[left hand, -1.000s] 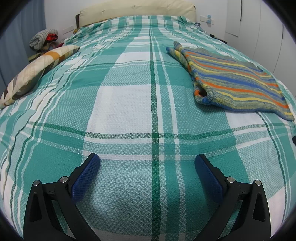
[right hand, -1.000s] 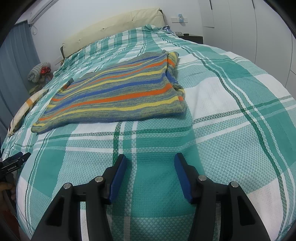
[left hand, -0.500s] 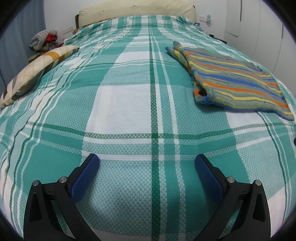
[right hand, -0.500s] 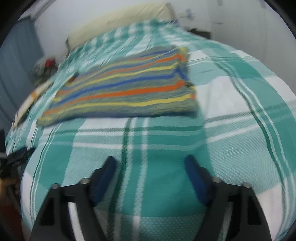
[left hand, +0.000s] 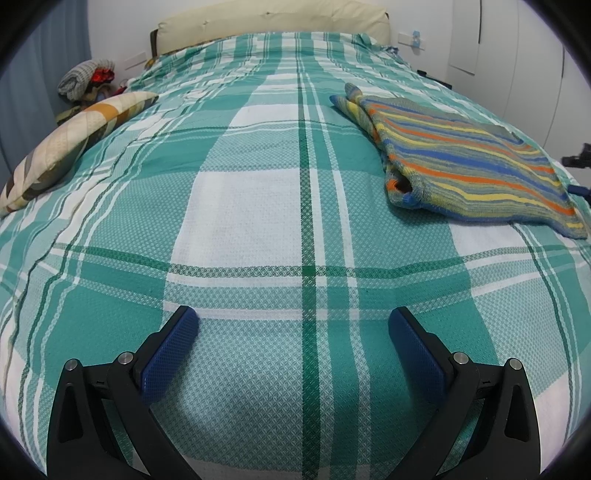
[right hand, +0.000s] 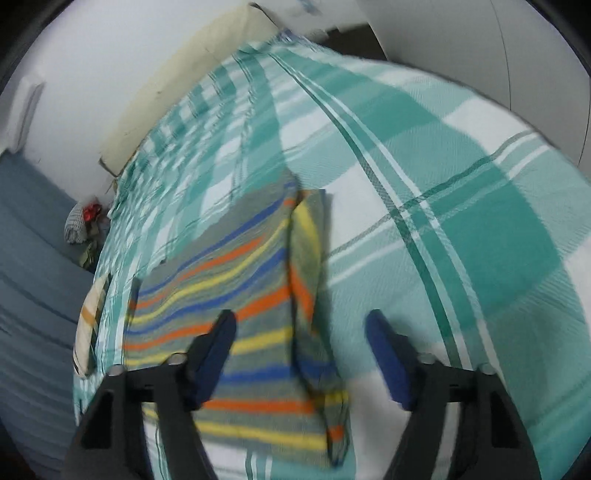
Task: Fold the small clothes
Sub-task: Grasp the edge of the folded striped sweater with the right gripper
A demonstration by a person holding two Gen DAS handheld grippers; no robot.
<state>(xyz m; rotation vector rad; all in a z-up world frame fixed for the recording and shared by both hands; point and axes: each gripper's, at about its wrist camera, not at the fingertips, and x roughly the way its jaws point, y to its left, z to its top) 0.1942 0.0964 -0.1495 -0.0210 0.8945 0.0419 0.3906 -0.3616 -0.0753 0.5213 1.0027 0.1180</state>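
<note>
A striped knit sweater (left hand: 461, 158), in grey, blue, orange and yellow, lies folded flat on the right side of the green plaid bedspread (left hand: 258, 206). My left gripper (left hand: 293, 325) hovers open over bare bedspread, well to the left of the sweater, with nothing between its fingers. In the blurred, tilted right wrist view my right gripper (right hand: 301, 332) hangs over the sweater (right hand: 221, 269). Its jaws are closing. The sweater's folded right edge shows in the gap between the pads, and the pads do not press on it.
A patterned pillow (left hand: 74, 140) lies at the bed's left edge, with a bundle of clothes (left hand: 85, 79) behind it. A cream headboard cushion (left hand: 273, 18) spans the far end. White wardrobe doors (left hand: 535, 55) stand on the right.
The right gripper has swung forward over the sweater and rolled, so its view now tilts. Its jaws stand wider than a second ago. The left gripper has not moved.
</note>
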